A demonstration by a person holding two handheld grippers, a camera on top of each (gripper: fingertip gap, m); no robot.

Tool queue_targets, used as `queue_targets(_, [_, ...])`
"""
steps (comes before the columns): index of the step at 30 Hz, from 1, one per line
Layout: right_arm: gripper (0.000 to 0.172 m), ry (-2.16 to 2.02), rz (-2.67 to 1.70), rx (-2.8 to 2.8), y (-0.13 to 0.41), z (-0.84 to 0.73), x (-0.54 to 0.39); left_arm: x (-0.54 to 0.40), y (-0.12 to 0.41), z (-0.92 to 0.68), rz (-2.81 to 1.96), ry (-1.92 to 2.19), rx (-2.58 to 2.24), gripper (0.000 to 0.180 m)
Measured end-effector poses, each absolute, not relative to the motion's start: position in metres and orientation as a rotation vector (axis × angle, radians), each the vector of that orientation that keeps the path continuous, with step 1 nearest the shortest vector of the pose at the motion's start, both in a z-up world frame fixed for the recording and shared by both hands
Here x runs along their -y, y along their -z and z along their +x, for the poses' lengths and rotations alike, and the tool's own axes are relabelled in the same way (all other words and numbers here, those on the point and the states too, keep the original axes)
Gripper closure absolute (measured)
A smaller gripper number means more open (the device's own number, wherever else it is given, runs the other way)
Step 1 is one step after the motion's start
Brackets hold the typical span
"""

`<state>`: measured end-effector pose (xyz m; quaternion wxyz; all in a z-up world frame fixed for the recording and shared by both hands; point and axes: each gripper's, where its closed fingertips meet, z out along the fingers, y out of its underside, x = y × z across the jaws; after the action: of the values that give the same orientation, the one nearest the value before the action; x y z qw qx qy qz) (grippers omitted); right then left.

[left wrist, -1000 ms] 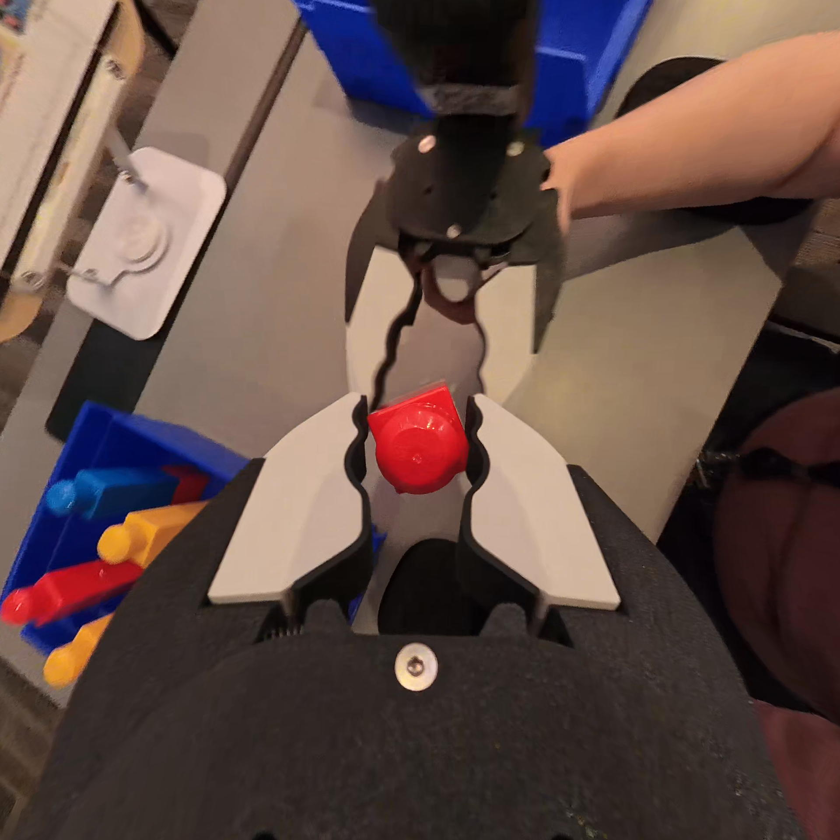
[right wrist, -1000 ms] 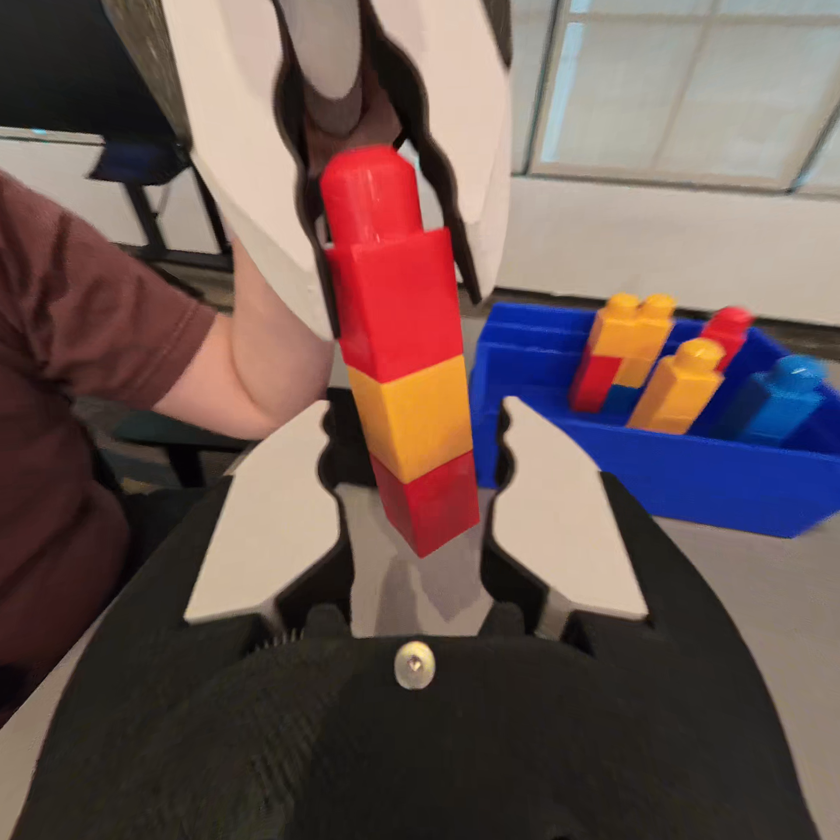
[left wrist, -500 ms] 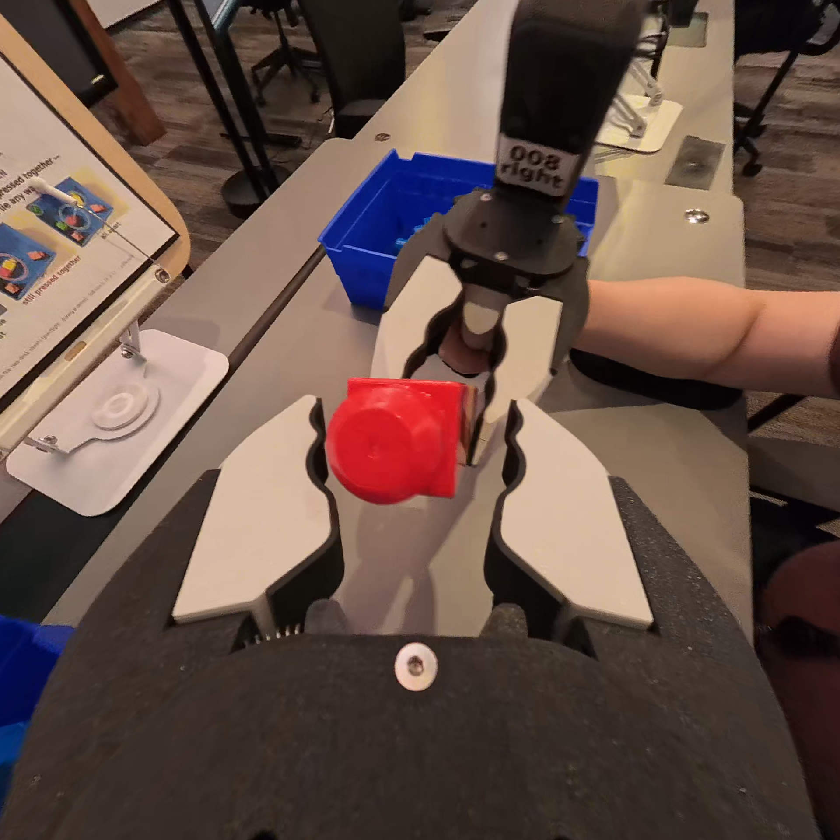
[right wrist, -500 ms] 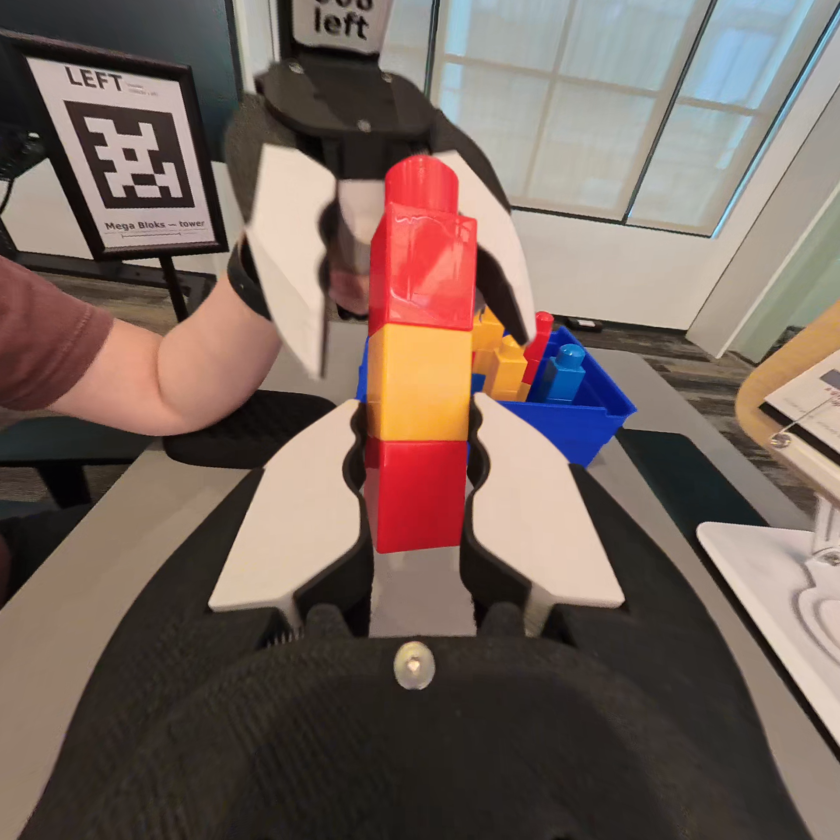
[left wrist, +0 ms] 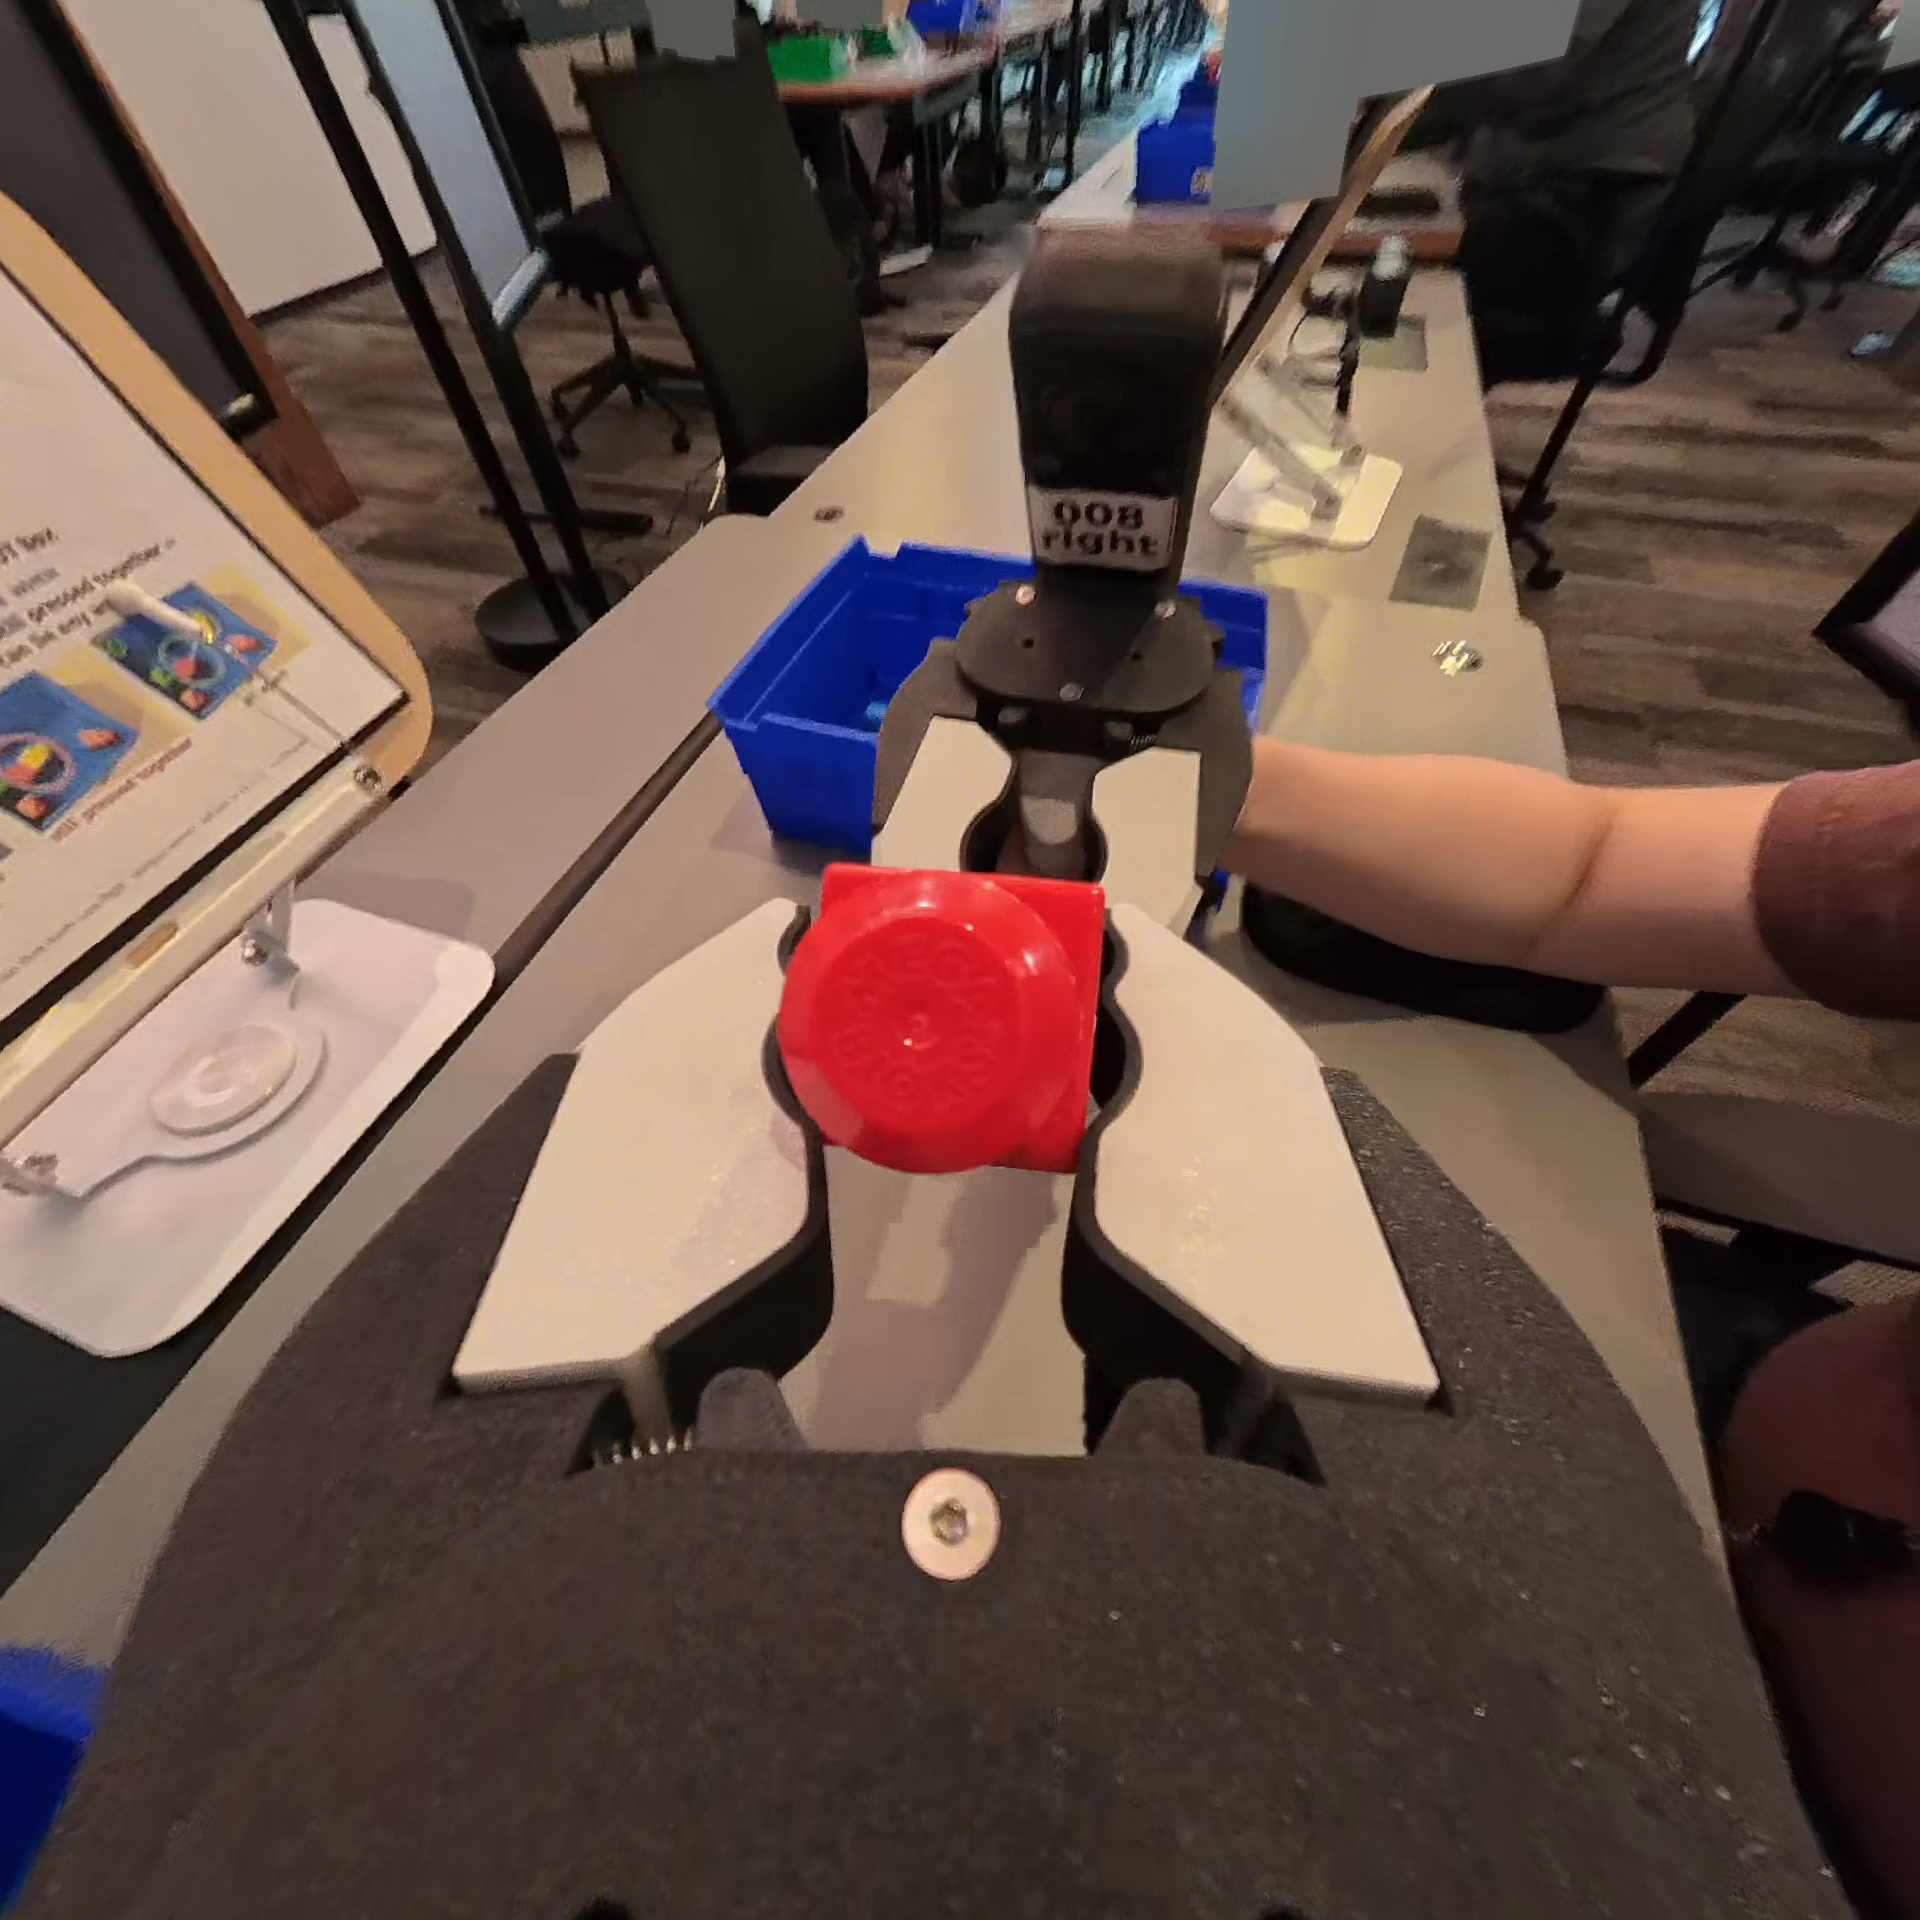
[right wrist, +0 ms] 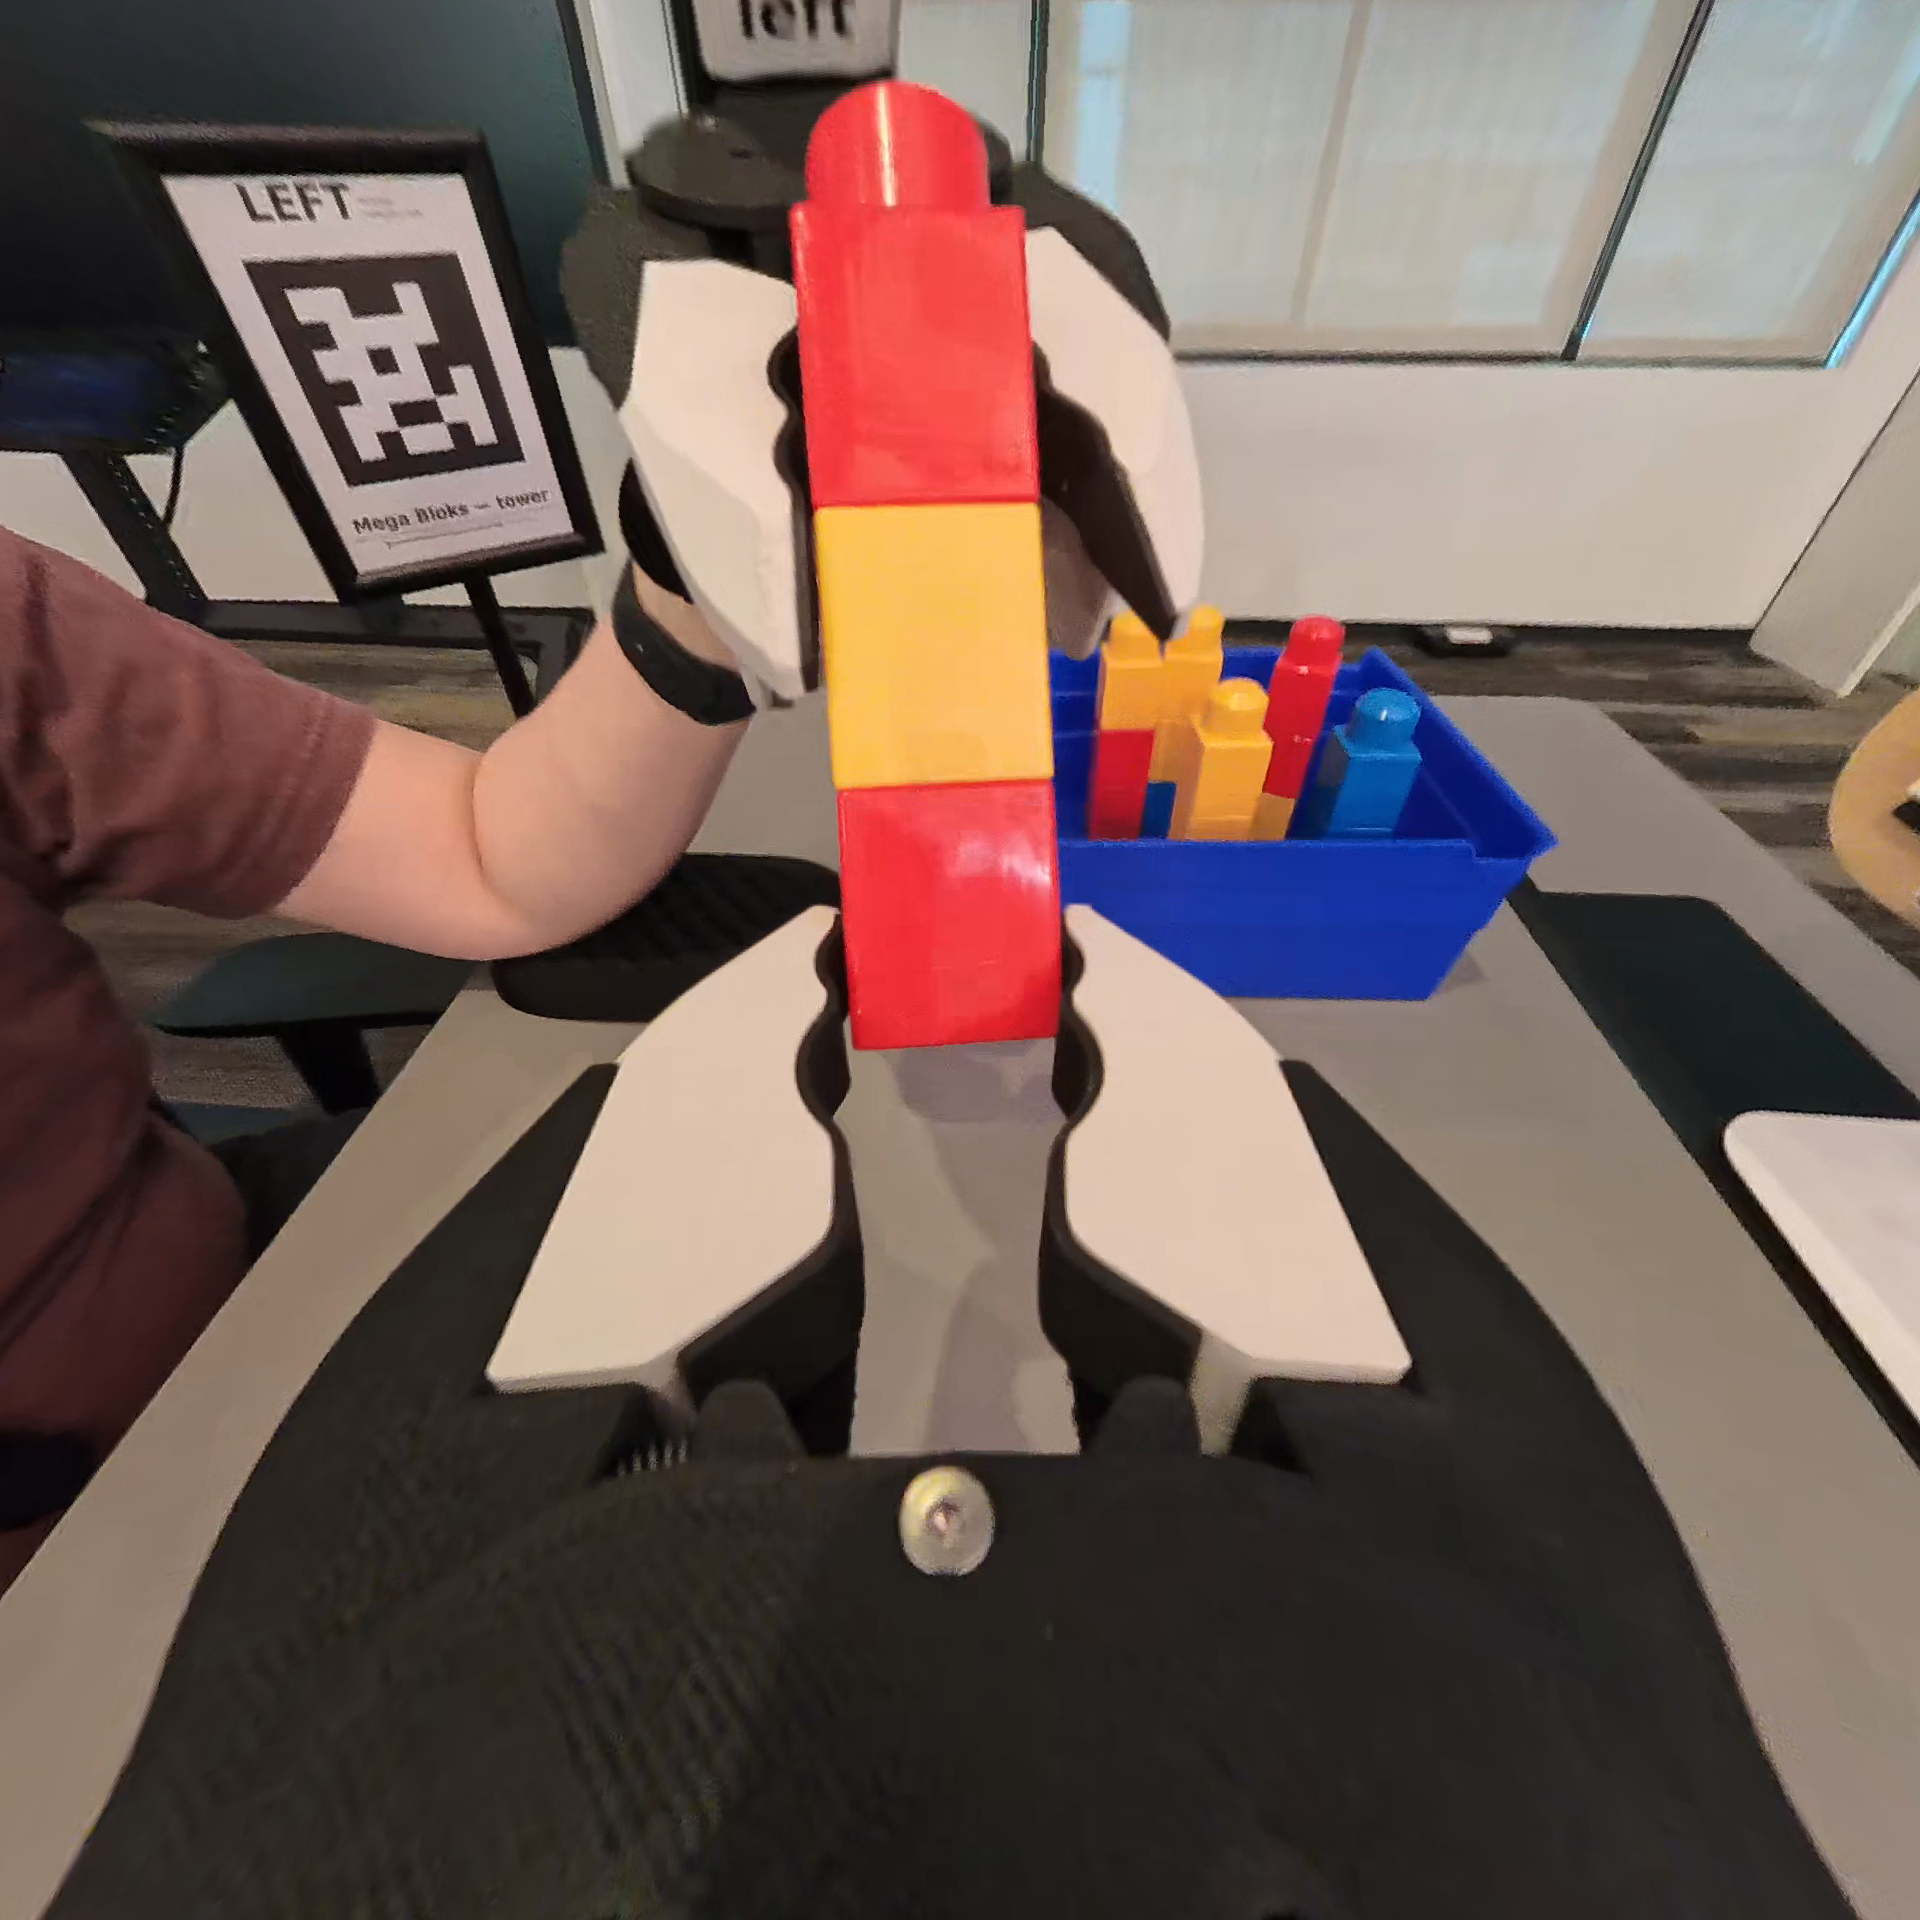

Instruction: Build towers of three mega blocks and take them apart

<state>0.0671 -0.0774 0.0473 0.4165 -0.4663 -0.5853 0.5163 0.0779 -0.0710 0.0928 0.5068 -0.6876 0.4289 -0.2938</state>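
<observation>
**A:** What fills the blue bin [right wrist: 1299, 914] at centre right of the right wrist view?

**B:** Mega blocks standing upright: yellow blocks [right wrist: 1195, 727] at its left, a red stack [right wrist: 1304, 696] in the middle, a blue block [right wrist: 1371, 764] at its right.

**A:** And the second blue bin [left wrist: 810, 707], upper centre of the left wrist view?

**B:** Its contents are mostly hidden behind the right gripper.

**A:** Where is the tower?

**B:** The tower [right wrist: 935, 582], red over yellow over red, stands at frame centre above the grey table [right wrist: 1558, 1195]. The right gripper [right wrist: 951, 971] is clenched on its bottom red block. The left gripper [left wrist: 940, 966] flanks the top red block [left wrist: 940, 1023]; whether its pads press cannot be told.

**A:** Anything beside it?

**B:** A framed sign [right wrist: 364, 353] at upper left.
</observation>
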Motion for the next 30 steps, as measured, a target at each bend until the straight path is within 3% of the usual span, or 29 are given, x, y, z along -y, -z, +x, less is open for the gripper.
queue_targets(5, [0.136, -1.373, -1.105, 1.324, -0.070, 0.071, 0.074, 0.071, -0.113, 0.082, -1.490, 0.853, -0.916, 0.138])
queue_targets(30, [0.136, -1.380, -1.252, 1.329, -0.069, 0.068, 0.072, 0.065, -0.117, 0.084, -1.489, 1.063, -0.834, 0.142])
